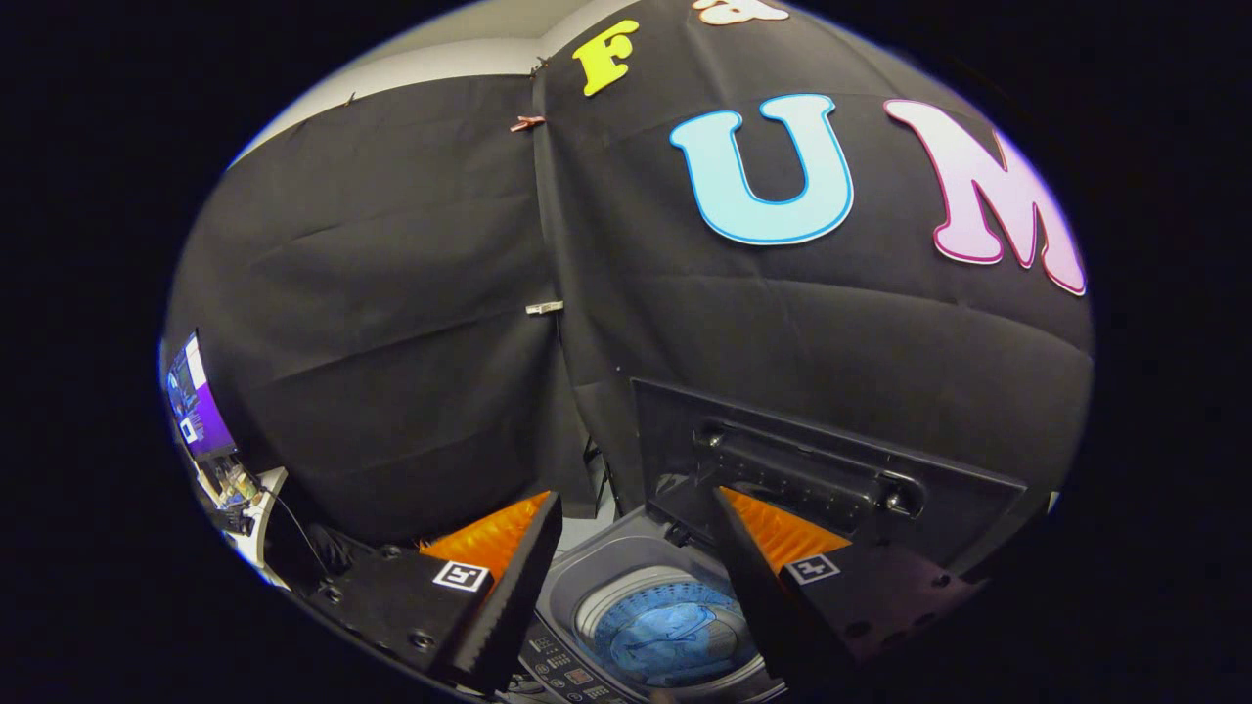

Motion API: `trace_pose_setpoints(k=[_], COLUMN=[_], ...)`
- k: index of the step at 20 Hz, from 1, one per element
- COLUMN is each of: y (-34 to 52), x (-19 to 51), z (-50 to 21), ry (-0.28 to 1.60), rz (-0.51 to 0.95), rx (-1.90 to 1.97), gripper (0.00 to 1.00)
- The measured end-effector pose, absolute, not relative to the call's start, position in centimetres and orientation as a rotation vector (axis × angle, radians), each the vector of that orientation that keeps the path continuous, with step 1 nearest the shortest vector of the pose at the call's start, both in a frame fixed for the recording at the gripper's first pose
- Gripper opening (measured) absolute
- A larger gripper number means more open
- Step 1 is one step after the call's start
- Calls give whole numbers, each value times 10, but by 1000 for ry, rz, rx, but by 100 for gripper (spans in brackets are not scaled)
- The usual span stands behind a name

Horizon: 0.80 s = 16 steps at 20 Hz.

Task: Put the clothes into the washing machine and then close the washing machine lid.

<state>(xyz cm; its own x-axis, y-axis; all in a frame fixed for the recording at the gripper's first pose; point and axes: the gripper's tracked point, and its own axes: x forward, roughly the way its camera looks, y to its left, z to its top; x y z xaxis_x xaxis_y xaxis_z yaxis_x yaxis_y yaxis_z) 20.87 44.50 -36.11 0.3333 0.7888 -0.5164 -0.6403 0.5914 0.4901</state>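
The gripper (636, 508) hung above the washing machine (587, 587) with its two fingers spread wide apart, and nothing was held between them. Down in the gap between the fingers sat the round tub (626, 596) of the machine, and a blue piece of clothing (670, 636) lay at the bottom of it. So the clothes looked to be inside already, and that was likely why the fingers were open and empty. Just beyond the fingers, the dark lid (831, 469) stood up, leaning back toward the black cloth wall (391, 342). It had to stand up like that so things could be dropped into the tub. A long handle (812, 479) ran across the lid, just past the tip of the right finger. The tip of that finger (729, 504) was near the lid's lower edge, but it could not be told if it touched. A row of buttons (562, 670) sat on the near side of the machine, below the left finger. Far off beyond the left finger, a bright screen (196, 401) stood on a desk. The part left to do seemed to be the lid: it still needed to be pulled forward and down over the tub. The fingers would have to hook or push its top edge to tip it shut.
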Motion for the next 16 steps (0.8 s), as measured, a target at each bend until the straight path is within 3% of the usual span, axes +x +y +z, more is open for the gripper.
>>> trace_pose_setpoints(k=[8, 16], y=[436, 399], x=[246, 321], z=[-327, -343], ry=[590, 524], rz=[894, 612], rx=[237, 258], gripper=[95, 97])
